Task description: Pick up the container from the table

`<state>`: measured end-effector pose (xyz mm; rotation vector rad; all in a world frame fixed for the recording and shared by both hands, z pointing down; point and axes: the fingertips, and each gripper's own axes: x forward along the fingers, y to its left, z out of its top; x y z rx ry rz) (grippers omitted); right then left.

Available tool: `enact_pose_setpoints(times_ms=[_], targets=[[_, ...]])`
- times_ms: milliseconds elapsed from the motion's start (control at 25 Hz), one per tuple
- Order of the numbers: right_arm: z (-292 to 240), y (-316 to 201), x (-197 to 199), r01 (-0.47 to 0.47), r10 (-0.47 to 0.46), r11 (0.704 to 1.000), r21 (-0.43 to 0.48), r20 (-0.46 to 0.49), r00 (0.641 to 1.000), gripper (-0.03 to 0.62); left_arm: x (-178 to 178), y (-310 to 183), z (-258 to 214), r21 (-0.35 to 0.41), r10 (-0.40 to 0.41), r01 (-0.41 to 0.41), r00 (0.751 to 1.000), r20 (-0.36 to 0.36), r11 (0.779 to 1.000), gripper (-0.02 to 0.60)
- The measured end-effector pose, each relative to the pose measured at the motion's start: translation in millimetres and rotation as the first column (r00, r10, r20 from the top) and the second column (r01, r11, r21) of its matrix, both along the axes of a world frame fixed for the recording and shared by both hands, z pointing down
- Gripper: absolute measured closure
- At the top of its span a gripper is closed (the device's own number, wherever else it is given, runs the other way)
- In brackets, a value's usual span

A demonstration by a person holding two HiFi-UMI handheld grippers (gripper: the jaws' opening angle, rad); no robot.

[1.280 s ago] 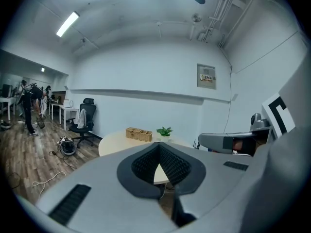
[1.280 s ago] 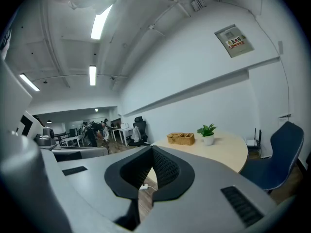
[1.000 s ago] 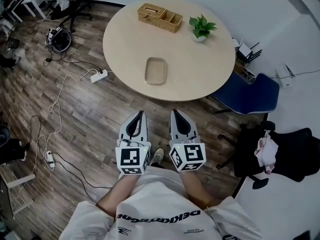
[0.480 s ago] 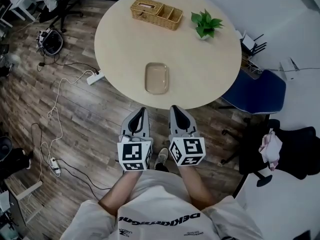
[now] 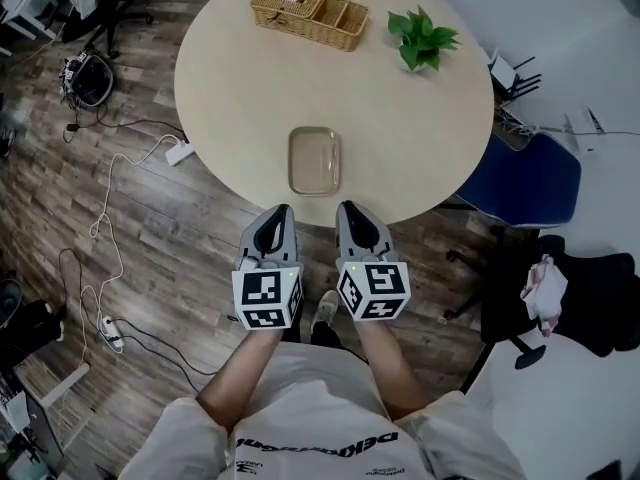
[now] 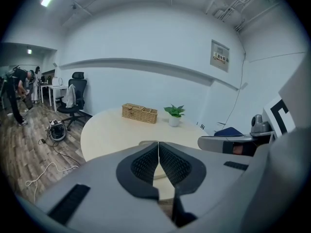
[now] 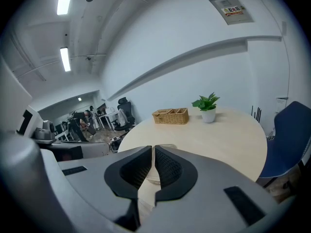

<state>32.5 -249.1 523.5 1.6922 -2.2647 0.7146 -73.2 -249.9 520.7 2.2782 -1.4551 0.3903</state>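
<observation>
A shallow, clear rectangular container (image 5: pixel 314 160) lies on the round beige table (image 5: pixel 420 138), close to its near edge. My left gripper (image 5: pixel 281 211) and right gripper (image 5: pixel 347 209) are held side by side just short of that edge, both pointing at the container and both shut with nothing between the jaws. In the left gripper view the container (image 6: pixel 147 143) peeps out just above the closed left gripper (image 6: pixel 158 144). In the right gripper view the container (image 7: pixel 164 146) is mostly hidden behind the closed right gripper (image 7: pixel 153 149).
A wicker basket (image 5: pixel 308 14) and a small potted plant (image 5: pixel 422 38) stand at the table's far side. A blue chair (image 5: pixel 530 183) sits right of the table, a black chair (image 5: pixel 590 303) with cloth nearer me. A power strip and cables (image 5: pixel 176 153) lie on the wooden floor at left.
The table and container have drawn closer in the head view. Both grippers have moved forward together toward the table's near edge and stayed shut.
</observation>
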Motion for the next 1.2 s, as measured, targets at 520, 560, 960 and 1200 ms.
enact_pose_setpoints(times_ms=[520,560,960,1200], targets=[[56.2,-40.7,2.5,-0.019,0.02,0.995,-0.093,0.005,1.0,0.502,-4.3,-41.9,63.2,-0.118,-0.018,0.014,0.999,-0.036,0.993,0.493],[59.8,-43.3,2.7,-0.021,0.022,0.995,-0.1,0.004,1.0,0.49,-4.2,-44.5,66.6,-0.123,-0.02,0.015,0.999,-0.038,0.992,0.492],[96.7,-66.0,8.8,-0.046,0.046,0.985,-0.165,-0.007,0.999,0.462,0.3,-69.7,101.1,-0.184,-0.025,0.014,0.998,-0.057,0.983,0.483],[117.4,-73.8,9.8,-0.065,0.065,0.979,-0.195,-0.003,0.998,0.462,-1.3,-80.7,122.5,-0.228,-0.039,0.019,0.995,-0.087,0.973,0.483]])
